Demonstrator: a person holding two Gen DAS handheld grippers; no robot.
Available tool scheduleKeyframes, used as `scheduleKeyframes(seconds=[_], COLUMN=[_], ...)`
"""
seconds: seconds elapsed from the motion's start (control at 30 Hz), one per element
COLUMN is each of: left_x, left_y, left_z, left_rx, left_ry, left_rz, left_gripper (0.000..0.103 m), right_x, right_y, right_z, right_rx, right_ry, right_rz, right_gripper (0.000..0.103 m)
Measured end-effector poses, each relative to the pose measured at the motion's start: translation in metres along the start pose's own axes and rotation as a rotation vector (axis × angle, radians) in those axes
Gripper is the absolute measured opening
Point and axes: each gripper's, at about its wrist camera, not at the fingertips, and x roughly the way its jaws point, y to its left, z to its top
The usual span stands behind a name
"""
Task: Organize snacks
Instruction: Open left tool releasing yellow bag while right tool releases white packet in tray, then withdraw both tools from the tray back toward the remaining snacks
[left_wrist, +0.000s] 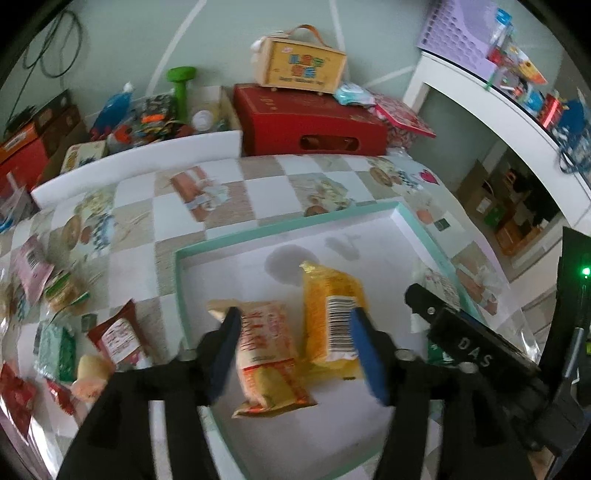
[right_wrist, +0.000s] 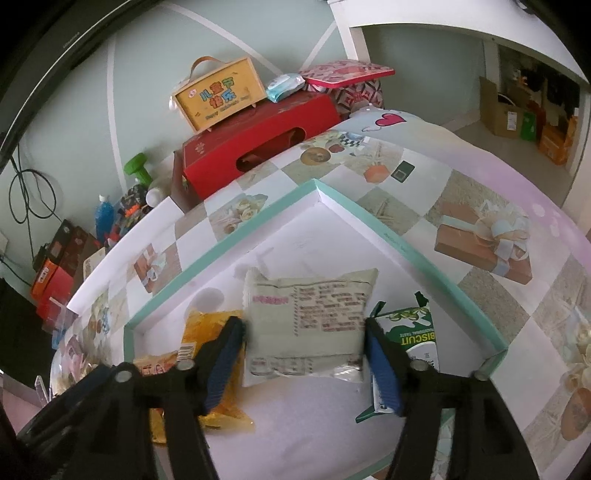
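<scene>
Holding snacks: teal tray | yellow packet, grey packet inside | left gripper, right gripper open, empty

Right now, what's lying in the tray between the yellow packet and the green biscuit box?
In the right wrist view, a pale grey snack packet lies between the yellow packet and the green biscuit box, inside the tray.

Both my wrist views were lit by soft, even daylight, moderately bright, with no hard glare. Only faint grey shadows lay on the white floor of the tray. Fisheye bending was strong: the table edge curved, corners went black. My left view was smeared; the snack packets at its left rim blurred.
</scene>
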Motion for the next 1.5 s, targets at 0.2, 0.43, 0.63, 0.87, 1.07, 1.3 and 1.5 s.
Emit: scheduleKeyframes(seconds=[0.2,0.43,0.63,0.87,1.07,1.3,1.5], left_x=[-0.005,-0.009,-0.015,-0.031,-0.047,-0.068,-0.089], left_y=[0.020,0.036,0.053,0.084,0.108,0.141,0.172], left_z=[-0.006,-0.018,-0.026,-0.038,-0.048,-0.060,-0.070], left_rx=[-0.039,-0.054,-0.086,-0.167,-0.234,-0.318,-0.393], left_ry=[0.008,0.023,0.027,0.004,-0.022,-0.057,-0.099], left_rz=[0.042,0.092,0.120,0.141,0.142,0.160,0.182], left_gripper=[0.081,0.094,0.099,0.103,0.103,0.103,0.103], right_x=[-0.001,0.000,-0.001,0.000,0.000,-0.006,-0.008], right_y=[0.003,0.011,0.020,0.032,0.041,0.056,0.080], right_z=[0.001,-0.001,-0.003,-0.006,-0.009,-0.012,-0.020], right_rx=[-0.008,-0.038,-0.061,-0.098,-0.126,-0.146,-0.216], right_ry=[-0.002,0.009,0.004,0.003,0.002,-0.015,-0.009], right_rz=[-0.012,-0.018,-0.025,-0.007,-0.007,0.033,0.066], right_gripper=[0.076,0.077,0.091,0.103,0.103,0.103,0.103])
